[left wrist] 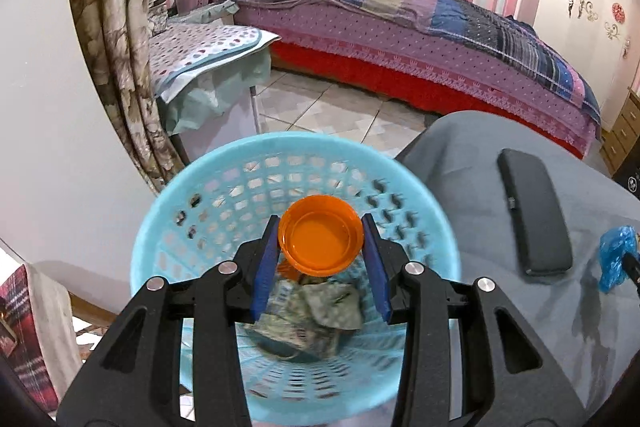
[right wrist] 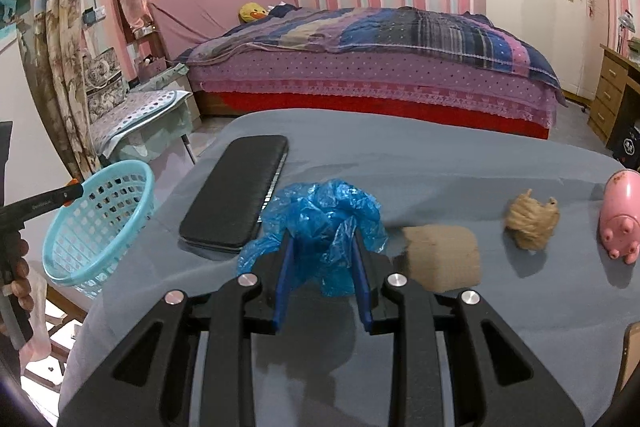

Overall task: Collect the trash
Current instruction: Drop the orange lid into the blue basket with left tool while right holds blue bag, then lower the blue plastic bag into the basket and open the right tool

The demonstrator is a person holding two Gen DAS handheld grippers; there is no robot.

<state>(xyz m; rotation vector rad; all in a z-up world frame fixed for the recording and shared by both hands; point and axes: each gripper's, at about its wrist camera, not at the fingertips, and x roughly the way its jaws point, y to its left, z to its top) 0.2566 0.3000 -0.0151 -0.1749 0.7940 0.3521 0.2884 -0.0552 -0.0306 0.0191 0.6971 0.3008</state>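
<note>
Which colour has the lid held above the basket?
Orange lid, seen best in the left wrist view.

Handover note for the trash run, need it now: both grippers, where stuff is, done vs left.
Left gripper: shut on the orange lid, held over the blue basket; not released yet.
Right gripper: shut on the crumpled blue plastic bag, above the grey table.
Basket stands off the table's left edge; crumpled paper already lies in it.
Left on the table: brown wad and twine ball, likely trash. The black case and pink pig toy probably stay.
Next: drop the lid, bring the bag to the basket, then the remaining scraps.
</note>
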